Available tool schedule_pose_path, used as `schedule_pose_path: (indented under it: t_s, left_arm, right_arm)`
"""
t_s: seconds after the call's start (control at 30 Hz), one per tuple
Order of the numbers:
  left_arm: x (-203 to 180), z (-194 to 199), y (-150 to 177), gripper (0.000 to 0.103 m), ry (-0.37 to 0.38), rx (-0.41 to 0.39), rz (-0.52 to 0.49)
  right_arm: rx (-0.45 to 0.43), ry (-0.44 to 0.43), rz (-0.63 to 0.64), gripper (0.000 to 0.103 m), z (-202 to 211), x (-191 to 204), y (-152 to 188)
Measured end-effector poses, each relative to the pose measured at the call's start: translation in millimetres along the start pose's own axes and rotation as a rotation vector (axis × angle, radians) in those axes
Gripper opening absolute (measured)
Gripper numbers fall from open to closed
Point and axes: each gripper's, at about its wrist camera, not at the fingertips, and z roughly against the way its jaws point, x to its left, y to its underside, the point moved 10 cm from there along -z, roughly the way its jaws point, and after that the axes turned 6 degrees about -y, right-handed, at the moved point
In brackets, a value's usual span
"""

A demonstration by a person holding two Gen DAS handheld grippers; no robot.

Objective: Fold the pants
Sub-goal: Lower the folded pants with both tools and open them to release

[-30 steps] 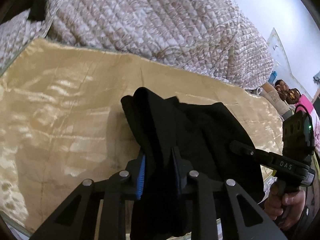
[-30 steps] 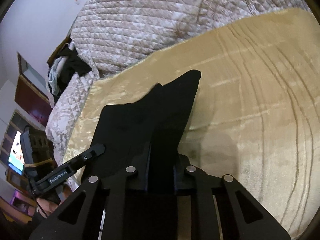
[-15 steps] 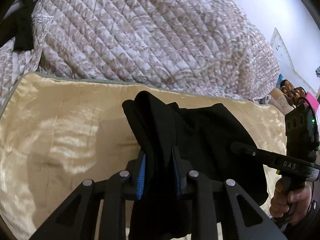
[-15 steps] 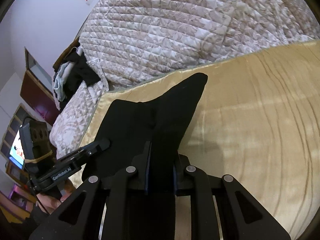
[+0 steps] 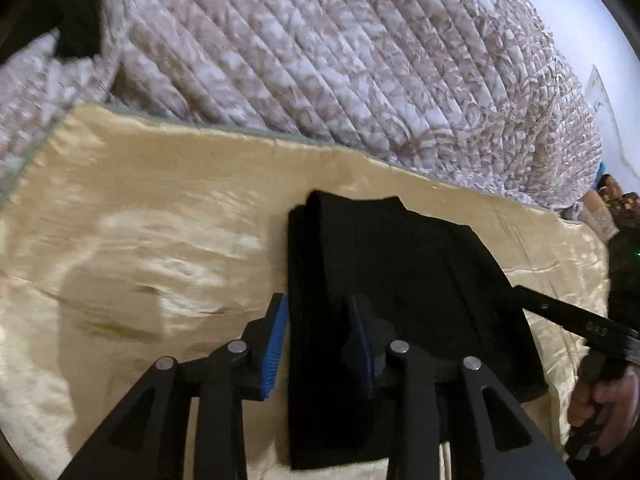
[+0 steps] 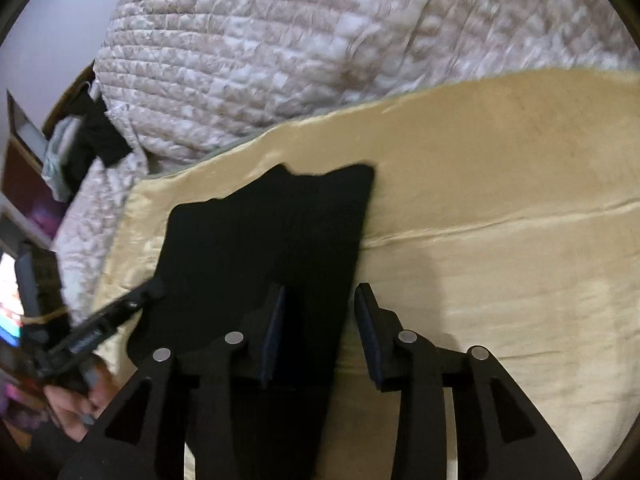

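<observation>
The black pants (image 5: 400, 280) lie folded flat on a golden satin sheet (image 5: 160, 232). My left gripper (image 5: 318, 308) is open, its jaws standing on either side of the pants' left edge. My right gripper (image 6: 320, 300) is open too, its jaws straddling the right edge of the pants (image 6: 260, 248). Neither gripper holds the cloth. The other gripper's finger shows at the side in each view, over the pants' far edge.
A quilted beige bedspread (image 5: 340, 60) is heaped behind the sheet. Dark clothes (image 6: 96, 136) lie on the bed at the far left of the right wrist view. The satin sheet (image 6: 500, 220) stretches right of the pants.
Both grippers have opened and let go of the pants. The pants have dropped flat onto the sheet, and both grippers sit lower and closer to it.
</observation>
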Motion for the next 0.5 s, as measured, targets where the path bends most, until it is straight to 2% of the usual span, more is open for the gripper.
schedule_pose_path:
  t_s: [0.1, 0.2, 0.23, 0.27, 0.4, 0.5]
  left_arm:
    - [-11.7, 28.6, 1.0, 0.034, -0.017, -0.066, -0.041]
    - [-29.6, 46.3, 10.0, 0.034, -0.01, -0.094, -0.09]
    - [-35.1, 49.6, 15.1, 0.034, -0.004, -0.094, -0.104]
    - [-40.9, 50.4, 22.1, 0.034, 0.005, -0.085, -0.117]
    - [-45.9, 37.3, 52.8, 0.034, -0.017, -0.024, -0.165]
    - [-46.9, 37.3, 57.3, 0.035, -0.022, -0.047, -0.192]
  right_arm:
    - [-0.049, 0.068, 0.092, 0.036, 21.5, 13.6, 1.3]
    - [-0.063, 0.081, 0.209, 0.033, 30.6, 42.3, 15.4]
    - [-0.062, 0.081, 0.236, 0.026, 31.1, 48.5, 20.8]
    - [-0.054, 0.084, 0.273, 0.023, 29.9, 56.8, 29.6]
    - [0.005, 0.093, 0.344, 0.021, 13.1, 68.9, 59.7]
    - [0.005, 0.131, 0.404, 0.021, 9.2, 69.3, 71.6]
